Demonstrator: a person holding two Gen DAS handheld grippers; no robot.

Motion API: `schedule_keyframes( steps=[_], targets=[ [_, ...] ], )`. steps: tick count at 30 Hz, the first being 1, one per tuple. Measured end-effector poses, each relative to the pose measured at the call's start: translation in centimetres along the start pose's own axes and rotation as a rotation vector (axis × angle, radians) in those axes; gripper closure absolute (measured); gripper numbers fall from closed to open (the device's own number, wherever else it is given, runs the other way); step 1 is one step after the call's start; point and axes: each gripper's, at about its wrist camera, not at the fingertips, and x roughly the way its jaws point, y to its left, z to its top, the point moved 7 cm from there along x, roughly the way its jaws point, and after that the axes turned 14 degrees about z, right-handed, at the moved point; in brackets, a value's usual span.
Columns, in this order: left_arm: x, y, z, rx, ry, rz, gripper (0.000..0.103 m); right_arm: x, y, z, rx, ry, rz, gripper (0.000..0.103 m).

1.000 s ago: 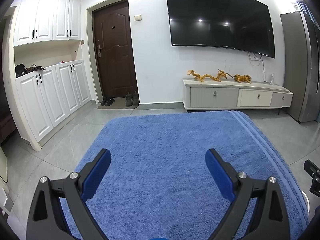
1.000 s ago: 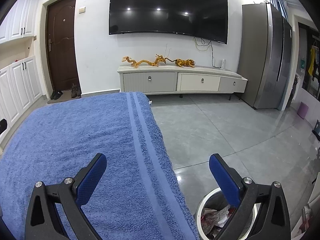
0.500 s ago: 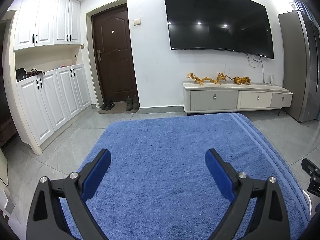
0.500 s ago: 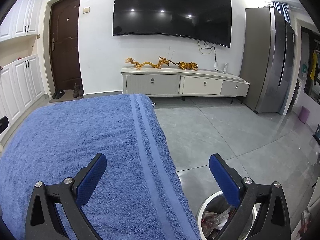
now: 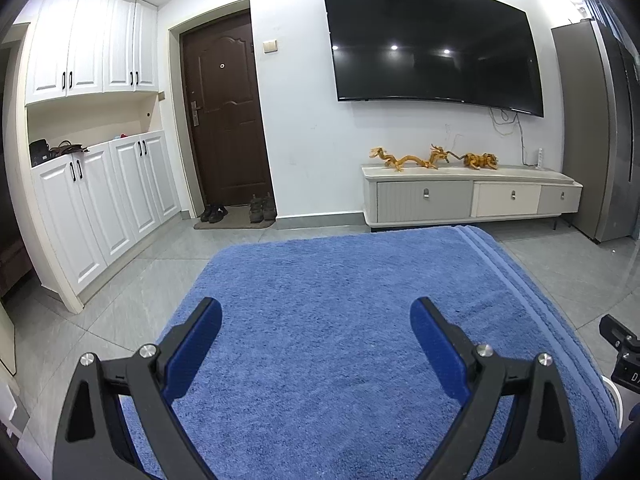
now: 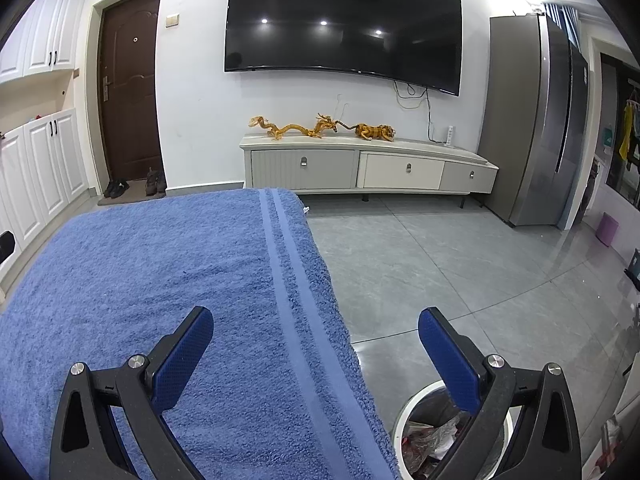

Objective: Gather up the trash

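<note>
White walls close off the room, with a wide black wall-mounted television [image 5: 434, 42] at twelve o'clock in both views. At three o'clock in the right wrist view stands a tall grey steel refrigerator [image 6: 532, 120]; at nine o'clock in the left wrist view, a bank of white panelled cupboards [image 5: 100, 196], with a dark brown door [image 5: 226, 116] at eleven o'clock. Beneath the television runs a low grey and cream drawer cabinet [image 6: 360, 168] carrying golden dragon figurines [image 6: 296, 128]. Grey floor tiles [image 6: 460, 264] spread to the right.

Nearer, a blue terry towel with two paler stripes [image 5: 340, 300] covers the counter; its surface shows no loose item. At five o'clock in the right wrist view, on the floor just beside the towel's edge, sits a round white-rimmed waste bin [image 6: 404, 412] holding crumpled wrappers and plastic [image 6: 430, 438].

The left gripper [image 5: 316, 328] hangs over the towel, jaws spread wide and holding nothing. The right gripper [image 6: 316, 332] is likewise spread and bare, one finger over the towel, the other above the bin.
</note>
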Motion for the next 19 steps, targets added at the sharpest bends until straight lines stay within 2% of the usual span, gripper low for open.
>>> schedule_keyframes(
  steps=[19],
  targets=[
    [-0.27,-0.62,-0.01,0.01,0.01,-0.016,0.007,-0.71,-0.35,0.3,-0.006,-0.013,-0.006,0.0]
  ],
)
